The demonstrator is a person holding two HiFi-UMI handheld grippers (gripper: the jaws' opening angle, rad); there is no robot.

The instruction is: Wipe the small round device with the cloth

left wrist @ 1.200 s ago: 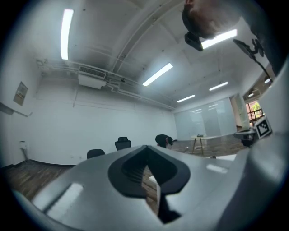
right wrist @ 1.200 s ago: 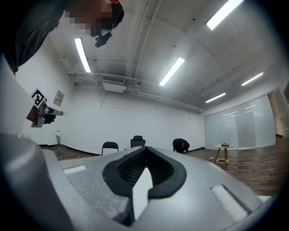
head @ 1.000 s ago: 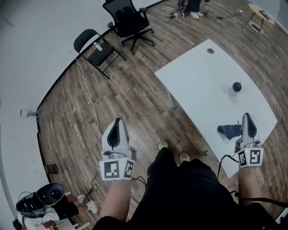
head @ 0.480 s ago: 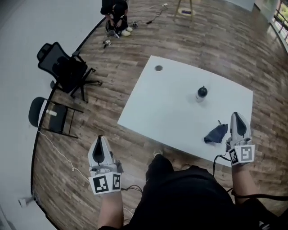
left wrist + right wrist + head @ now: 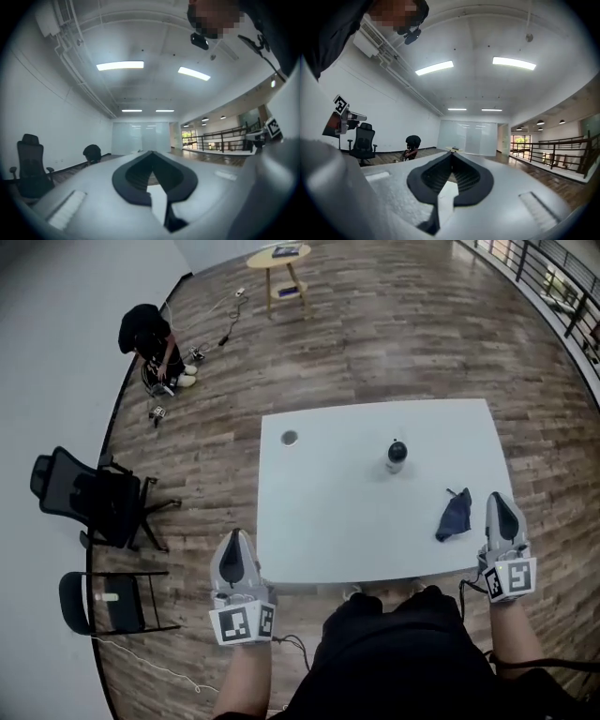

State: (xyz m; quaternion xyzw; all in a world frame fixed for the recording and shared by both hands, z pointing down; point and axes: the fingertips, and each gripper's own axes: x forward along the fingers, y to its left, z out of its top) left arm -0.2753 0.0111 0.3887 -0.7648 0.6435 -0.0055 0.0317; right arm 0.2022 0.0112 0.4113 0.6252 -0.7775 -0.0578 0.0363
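The small round device, dark on top with a pale base, stands upright on the white table, right of the middle. A dark blue cloth lies crumpled near the table's front right. My right gripper is just to the right of the cloth, apart from it, shut and empty; in the right gripper view its jaws meet at the tip. My left gripper hangs off the table's front left corner, jaws closed together, nothing held.
A grey round grommet sits in the tabletop at the back left. On the wooden floor to the left stand an office chair and a folding chair. A person crouches far left; a small round side table stands beyond.
The view has swung round, so the table now lies square in front. The left gripper has come from over the floor to the table's front left corner. The right gripper stays beside the cloth.
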